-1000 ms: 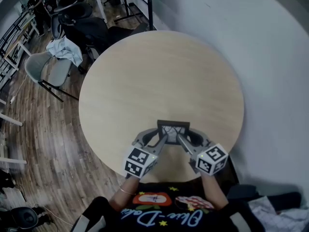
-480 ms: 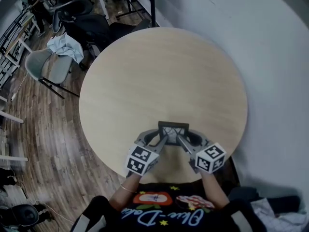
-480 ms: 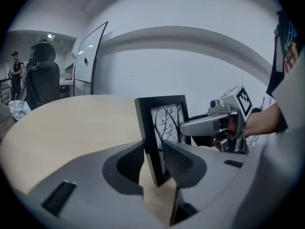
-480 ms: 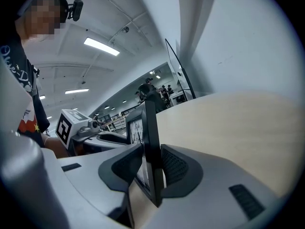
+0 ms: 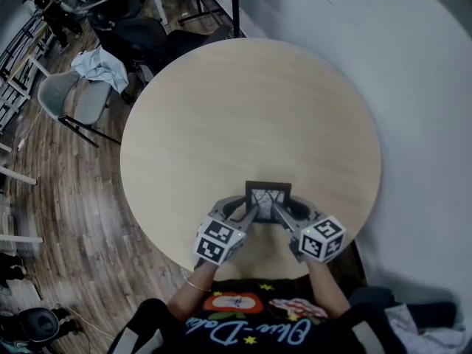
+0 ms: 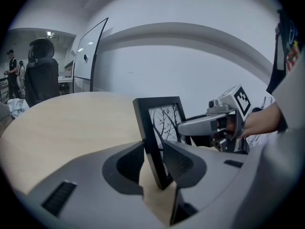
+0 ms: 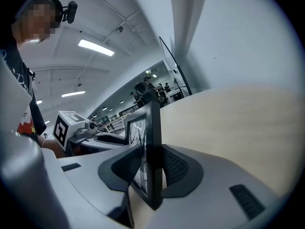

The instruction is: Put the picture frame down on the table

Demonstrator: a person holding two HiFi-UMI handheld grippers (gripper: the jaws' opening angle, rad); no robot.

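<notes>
I see a black picture frame [image 5: 268, 195] around black-and-white bare branches, a pale beige table [image 5: 243, 109], and a grey left gripper [image 5: 248, 214] and right gripper [image 5: 277, 214], their cubes white with black squares.

Left hand-held gripper [image 5: 249, 212] and right hand-held gripper [image 5: 277, 212] side by side, jaws converging, each clamping picture frame [image 5: 268, 195].

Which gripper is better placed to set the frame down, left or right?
Near even: left gripper and right gripper are each shut on opposite side edges of the picture frame, over the table. Slight edge to right: the frame sits straighter in its jaws; in the left's it leans.
</notes>
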